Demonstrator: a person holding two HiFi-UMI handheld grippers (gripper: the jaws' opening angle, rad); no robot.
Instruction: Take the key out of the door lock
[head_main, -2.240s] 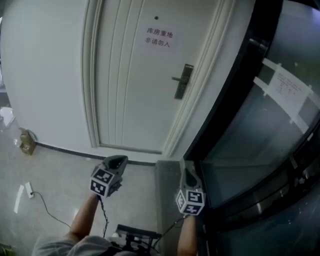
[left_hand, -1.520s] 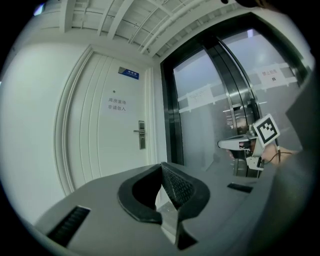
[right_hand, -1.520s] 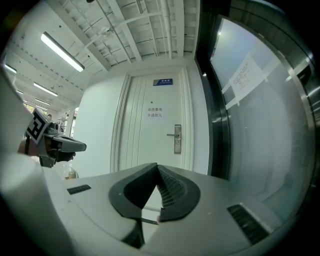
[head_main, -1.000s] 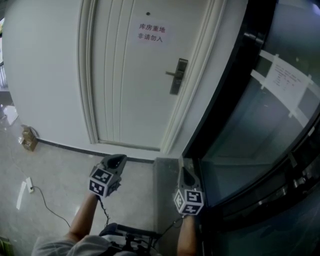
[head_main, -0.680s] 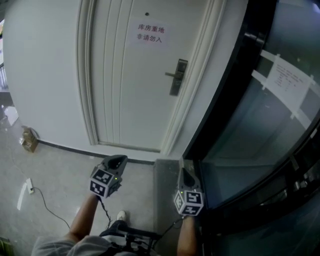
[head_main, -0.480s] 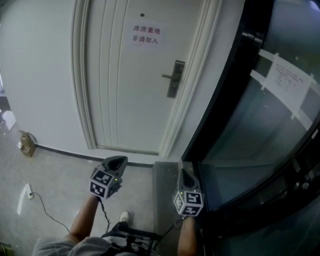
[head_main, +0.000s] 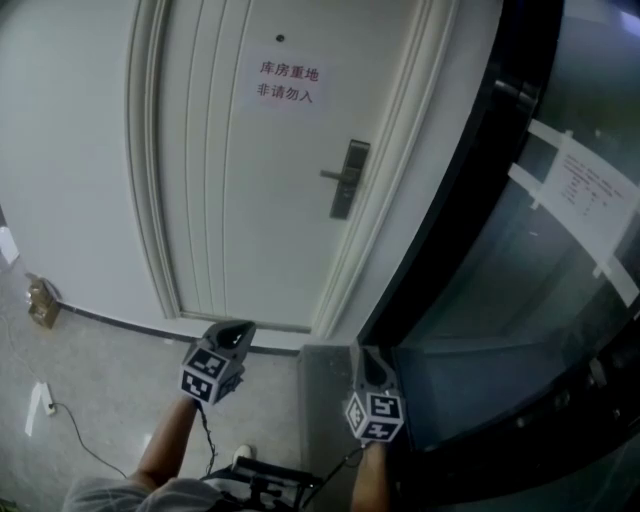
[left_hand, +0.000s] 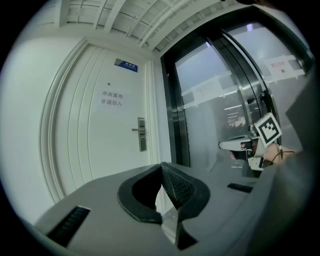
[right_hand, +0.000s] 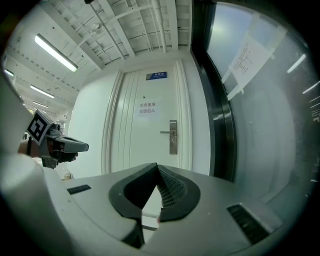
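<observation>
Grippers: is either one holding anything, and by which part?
Nothing is held. The left gripper and right gripper are shut on nothing, both well short of the door lock.

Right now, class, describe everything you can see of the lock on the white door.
The door lock is a tall, narrow plate, dull grey and metallic-looking, mounted upright near the right edge of the white door, below the paper notice. A slim lever handle sticks out level toward the left. Any key in it is too small to make out. Nothing touches it.
</observation>
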